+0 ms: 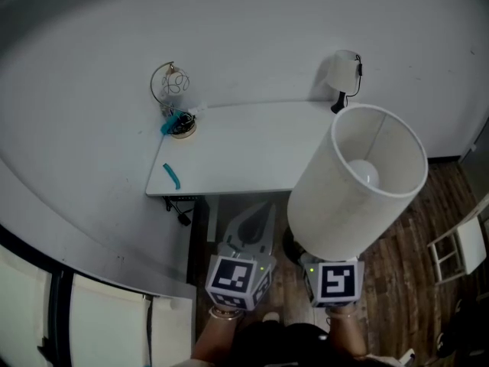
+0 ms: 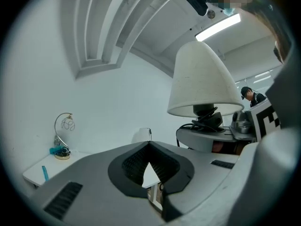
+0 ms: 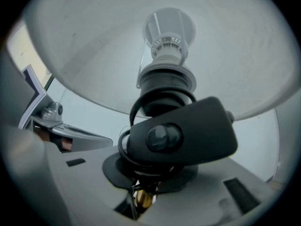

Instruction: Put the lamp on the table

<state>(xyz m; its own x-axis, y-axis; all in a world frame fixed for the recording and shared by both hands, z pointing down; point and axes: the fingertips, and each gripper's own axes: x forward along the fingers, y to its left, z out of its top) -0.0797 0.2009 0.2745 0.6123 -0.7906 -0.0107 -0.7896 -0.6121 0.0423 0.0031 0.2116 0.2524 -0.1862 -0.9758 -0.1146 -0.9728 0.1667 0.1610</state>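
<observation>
right gripper (image 3: 146, 185) pinches the brass stem (image 3: 143, 199) of the white fabric drum-shade lamp (image 1: 357, 186); its black cord switch (image 3: 183, 138) sits bundled just above the jaws. left gripper (image 2: 149, 164) is pressed together and empty. Carry step: the lamp is held in the air, shade up, near the white rectangular table (image 1: 252, 147). Next: advance, then lower it onto bare tabletop.

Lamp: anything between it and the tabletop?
Nothing visible between the lamp and the table; its middle is bare. A wire ornament and a teal item sit at its left edge, a small white lamp by its back right corner.
</observation>
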